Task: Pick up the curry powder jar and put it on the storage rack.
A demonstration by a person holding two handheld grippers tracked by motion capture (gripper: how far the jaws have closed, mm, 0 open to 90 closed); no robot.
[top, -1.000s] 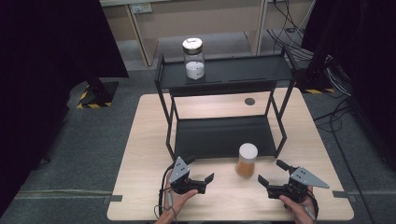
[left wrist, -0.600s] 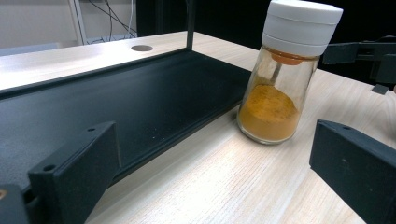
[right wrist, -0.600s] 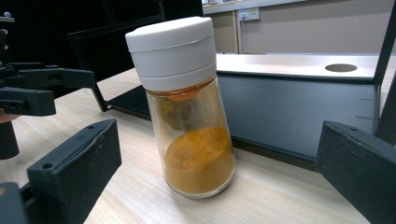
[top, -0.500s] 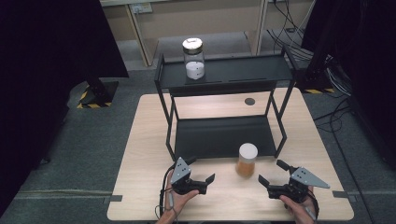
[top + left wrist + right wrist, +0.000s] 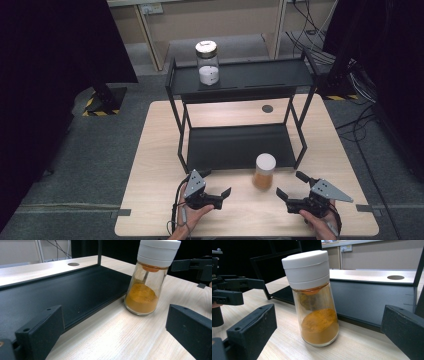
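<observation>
The glass spice jar with a white cap and orange powder inside (image 5: 264, 172) stands upright on the pale wooden surface (image 5: 150, 165), between your two grippers and just in front of the lower tray of the black metal two-tier rack (image 5: 239, 145). Your left gripper (image 5: 223, 195) has its jaws spread wide and holds nothing; in its own view the jar (image 5: 150, 277) sits ahead and to the right, not between the jaws. Your right gripper (image 5: 281, 196) is likewise wide and empty, with the jar (image 5: 314, 300) standing centred ahead of it, clear of both jaws.

This looks like the approach before a grasp: neither gripper touches the jar. The right one seems better lined up, so the next move probably calls for pushing it forward until the jaws bracket the glass body below the cap, then closing squarely so the jar does not tip.

Farther back, the rack's lower tray lies bare. On its top shelf (image 5: 260, 80) stands a clear glass jar with a pale lid and white contents (image 5: 207, 62). A round cable hole (image 5: 267, 108) marks the surface behind the rack. Beyond are grey floor, dark curtains and loose cables.
</observation>
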